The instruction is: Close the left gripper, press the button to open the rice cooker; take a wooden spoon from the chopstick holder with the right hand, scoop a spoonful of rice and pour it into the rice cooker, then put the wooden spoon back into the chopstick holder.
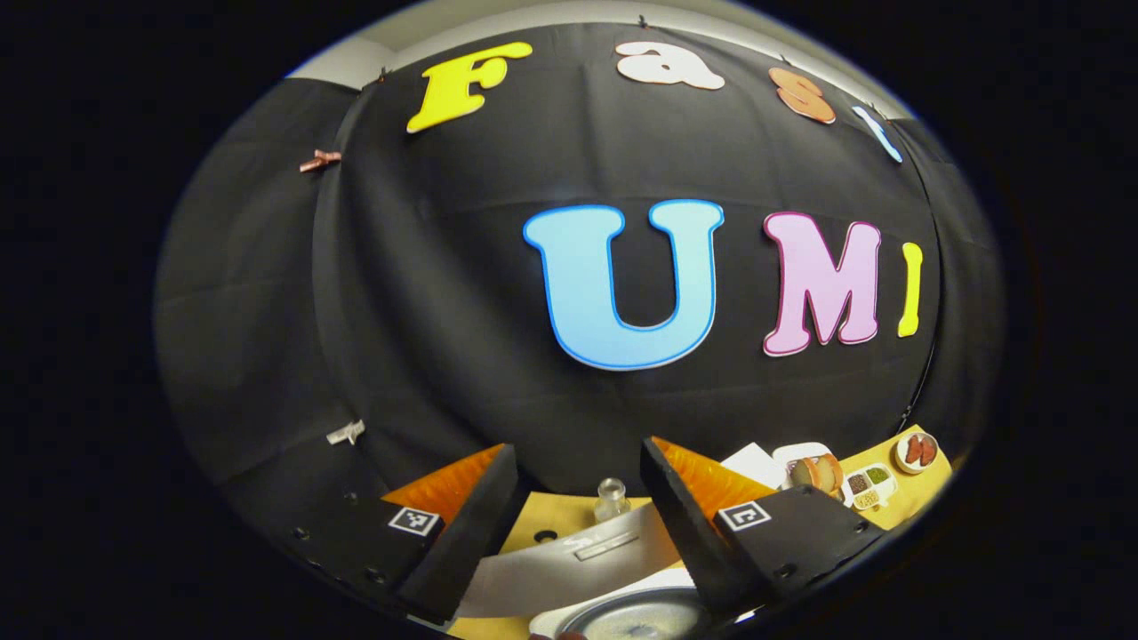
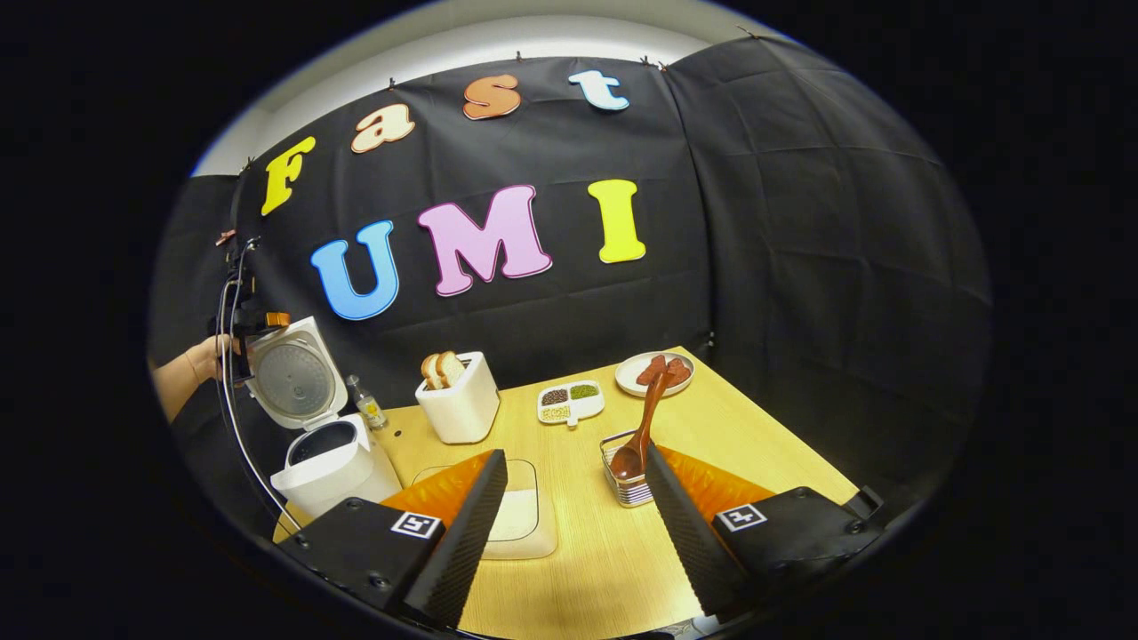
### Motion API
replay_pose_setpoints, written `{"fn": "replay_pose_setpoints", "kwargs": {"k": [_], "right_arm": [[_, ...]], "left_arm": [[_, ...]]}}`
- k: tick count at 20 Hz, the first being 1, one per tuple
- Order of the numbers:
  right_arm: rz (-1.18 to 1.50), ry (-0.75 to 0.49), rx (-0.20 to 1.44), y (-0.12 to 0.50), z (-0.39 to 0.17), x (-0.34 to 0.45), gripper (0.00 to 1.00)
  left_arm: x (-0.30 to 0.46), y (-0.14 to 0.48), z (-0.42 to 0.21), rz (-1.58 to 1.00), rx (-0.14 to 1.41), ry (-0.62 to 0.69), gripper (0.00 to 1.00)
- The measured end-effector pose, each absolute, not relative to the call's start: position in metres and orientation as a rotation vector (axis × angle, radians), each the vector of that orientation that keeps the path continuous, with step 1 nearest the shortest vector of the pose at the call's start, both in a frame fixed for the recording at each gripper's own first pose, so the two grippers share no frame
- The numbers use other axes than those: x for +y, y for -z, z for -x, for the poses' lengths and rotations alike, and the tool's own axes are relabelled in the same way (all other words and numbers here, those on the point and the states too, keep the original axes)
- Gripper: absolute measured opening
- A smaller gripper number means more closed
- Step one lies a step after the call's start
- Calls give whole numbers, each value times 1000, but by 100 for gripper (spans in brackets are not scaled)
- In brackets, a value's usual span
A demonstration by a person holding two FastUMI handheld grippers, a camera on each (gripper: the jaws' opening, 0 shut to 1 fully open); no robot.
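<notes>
The white rice cooker (image 2: 331, 462) stands open at the table's left, its lid (image 2: 295, 378) tilted up and back. A hand holds my left gripper (image 2: 242, 324) behind that lid. In the left gripper view, the left gripper (image 1: 578, 452) is open and empty above the raised lid (image 1: 578, 560) and the inner pot (image 1: 640, 618). The wooden spoon (image 2: 645, 418) stands bowl-down in the wire chopstick holder (image 2: 625, 484). My right gripper (image 2: 576, 455) is open and empty, just short of the holder. A shallow white dish of rice (image 2: 524, 511) lies between its fingers.
A white toaster (image 2: 458, 404) with bread slices stands mid-table, a small glass bottle (image 2: 366, 404) beside the cooker. Behind are a divided dish of grains (image 2: 569, 402) and a plate of red pieces (image 2: 653, 373). The wooden table (image 2: 765, 444) ends at right.
</notes>
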State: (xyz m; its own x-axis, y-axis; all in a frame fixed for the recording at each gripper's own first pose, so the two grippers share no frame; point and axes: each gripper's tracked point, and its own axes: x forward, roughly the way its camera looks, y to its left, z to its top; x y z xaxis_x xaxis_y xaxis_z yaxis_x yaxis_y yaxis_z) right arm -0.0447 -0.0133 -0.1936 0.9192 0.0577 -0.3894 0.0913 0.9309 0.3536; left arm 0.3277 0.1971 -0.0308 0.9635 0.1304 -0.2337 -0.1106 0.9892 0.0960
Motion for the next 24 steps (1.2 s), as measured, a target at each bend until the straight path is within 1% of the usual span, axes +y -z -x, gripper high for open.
{"fn": "replay_pose_setpoints", "kwargs": {"k": [3, 7, 15, 18, 20, 24], "right_arm": [[-378, -7, 410, 191, 46, -13, 97], [-378, -35, 410, 190, 50, -16, 97], [-325, -95, 449, 202, 53, -22, 97], [-322, -107, 442, 200, 50, -23, 97], [-314, -106, 439, 202, 51, -25, 97], [-296, -107, 444, 206, 55, -29, 97]], "left_arm": [[186, 40, -310, -18, 274, -106, 99], [157, 55, -269, 43, 277, -84, 99], [109, 117, -194, 64, 294, -107, 99], [94, 137, -173, 65, 269, -106, 99], [82, 149, -160, 68, 249, -89, 95], [76, 171, -146, 46, 249, -72, 96]]}}
